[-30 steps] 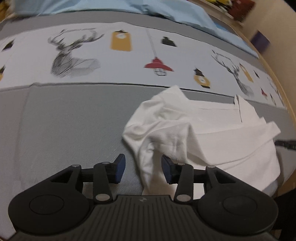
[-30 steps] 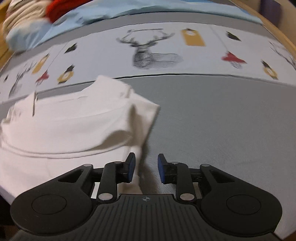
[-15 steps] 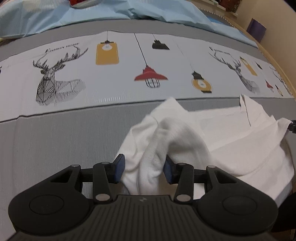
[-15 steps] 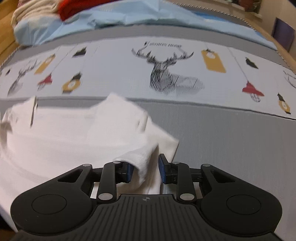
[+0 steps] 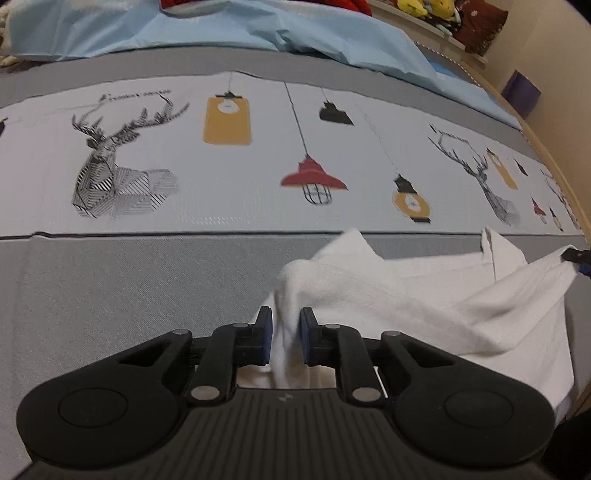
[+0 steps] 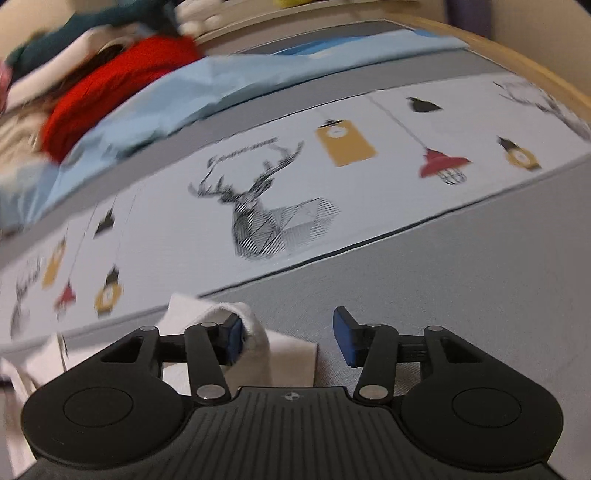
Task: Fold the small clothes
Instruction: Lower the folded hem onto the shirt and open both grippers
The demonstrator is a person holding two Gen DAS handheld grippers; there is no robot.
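A white small garment (image 5: 406,295) lies rumpled on the grey bed cover (image 5: 129,288), low and right in the left wrist view. My left gripper (image 5: 286,321) is closing its jaws, and its blue pads press on a raised fold at the garment's left end. In the right wrist view the same garment (image 6: 288,362) lies under and left of my right gripper (image 6: 289,325). Its jaws are opening wide; a bit of cloth hangs over the left pad (image 6: 234,332) and nothing is pinched. The right gripper's tip (image 5: 576,256) shows by the garment's far corner.
A printed band of deer and lamps (image 5: 229,125) crosses the cover beyond the garment. A light blue sheet (image 5: 221,26) and a pile of red and other clothes (image 6: 110,88) lie at the back. A wooden bed edge (image 5: 554,177) runs along the right.
The left jaws have narrowed onto the white fold. The right jaws have spread apart and let go of the cloth, and that gripper has rolled, tilting its view.
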